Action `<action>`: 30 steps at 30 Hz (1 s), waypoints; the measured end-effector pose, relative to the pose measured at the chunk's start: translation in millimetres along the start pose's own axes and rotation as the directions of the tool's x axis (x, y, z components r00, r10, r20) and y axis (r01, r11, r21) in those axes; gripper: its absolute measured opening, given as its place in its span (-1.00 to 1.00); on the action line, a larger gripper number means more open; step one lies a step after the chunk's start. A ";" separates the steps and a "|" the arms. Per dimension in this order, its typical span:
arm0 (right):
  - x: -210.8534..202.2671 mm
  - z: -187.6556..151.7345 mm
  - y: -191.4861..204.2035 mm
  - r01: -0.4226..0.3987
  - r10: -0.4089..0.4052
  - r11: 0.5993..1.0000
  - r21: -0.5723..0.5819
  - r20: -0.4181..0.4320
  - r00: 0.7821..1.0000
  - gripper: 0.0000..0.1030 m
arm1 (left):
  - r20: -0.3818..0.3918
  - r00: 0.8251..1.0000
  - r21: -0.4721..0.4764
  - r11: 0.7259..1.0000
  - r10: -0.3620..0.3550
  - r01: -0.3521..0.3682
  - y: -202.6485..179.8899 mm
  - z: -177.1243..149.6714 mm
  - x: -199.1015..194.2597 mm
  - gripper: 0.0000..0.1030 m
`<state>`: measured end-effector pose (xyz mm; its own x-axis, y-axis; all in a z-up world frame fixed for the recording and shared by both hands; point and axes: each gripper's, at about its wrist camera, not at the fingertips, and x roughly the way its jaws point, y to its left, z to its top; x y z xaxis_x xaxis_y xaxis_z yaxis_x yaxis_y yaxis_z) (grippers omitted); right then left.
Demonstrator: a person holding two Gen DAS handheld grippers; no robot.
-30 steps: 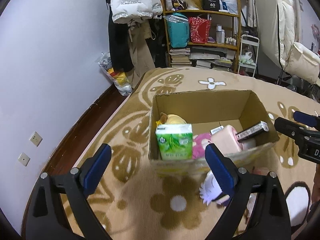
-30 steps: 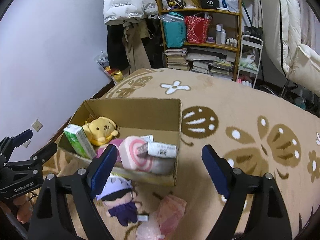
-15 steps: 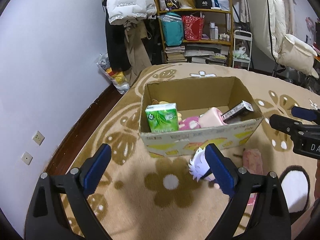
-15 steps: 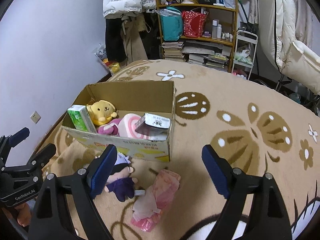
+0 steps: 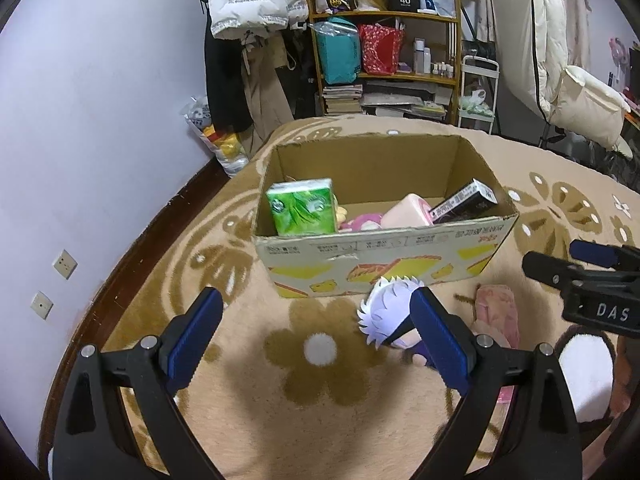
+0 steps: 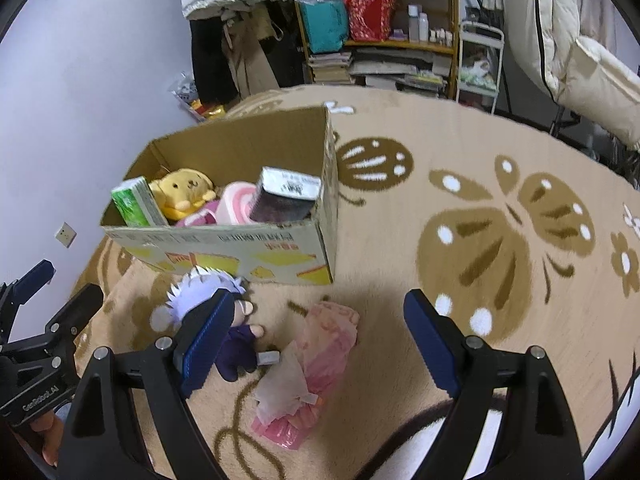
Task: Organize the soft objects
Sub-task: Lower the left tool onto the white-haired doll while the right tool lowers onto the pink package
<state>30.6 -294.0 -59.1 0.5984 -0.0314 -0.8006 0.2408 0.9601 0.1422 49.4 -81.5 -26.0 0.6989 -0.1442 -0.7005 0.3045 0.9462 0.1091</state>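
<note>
A cardboard box point(image 5: 384, 264) point(image 6: 224, 248) stands on the carpet and holds a green tissue pack point(image 5: 302, 210) point(image 6: 134, 204), a yellow plush point(image 6: 182, 192), a pink roll point(image 5: 406, 212) point(image 6: 236, 206) and a dark carton point(image 5: 464, 202) point(image 6: 286, 194). In front of it lie a white-haired doll point(image 5: 388, 312) point(image 6: 216, 308) and a pink tissue packet point(image 5: 498, 312) point(image 6: 316, 364). My left gripper point(image 5: 316, 340) is open above the carpet, its right finger over the doll. My right gripper point(image 6: 316, 344) is open above the pink packet, its left finger over the doll.
A beige carpet point(image 6: 500, 240) with brown flower shapes covers the floor. A shelf unit point(image 5: 384, 52) with bags and books stands at the back, hanging coats point(image 5: 248, 40) left of it. A white padded chair point(image 5: 580, 96) is at the right. A wall point(image 5: 80, 120) runs along the left.
Both grippers have drawn back from the box and sunk a little, so the box looks farther off and the doll and pink packet have come into fuller view. Jaws stayed wide.
</note>
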 end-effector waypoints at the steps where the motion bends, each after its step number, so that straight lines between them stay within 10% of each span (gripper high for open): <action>1: 3.6 -1.1 -1.3 -0.002 0.002 1.000 0.006 -0.010 1.000 0.76 | -0.004 1.000 0.000 1.000 -0.003 0.003 -1.5 -0.8 2.3 0.83; 30: 66.5 -26.4 -19.6 -0.009 0.030 0.995 0.099 -0.214 0.976 0.76 | -0.112 0.989 0.003 0.996 -0.093 0.094 -34.4 0.9 88.3 0.82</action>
<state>45.5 -307.6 -130.5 0.4275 0.0578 -0.9022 0.3100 0.9281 0.2063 101.2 -127.0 -91.0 0.5904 -0.1986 -0.7823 0.3714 0.9274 0.0449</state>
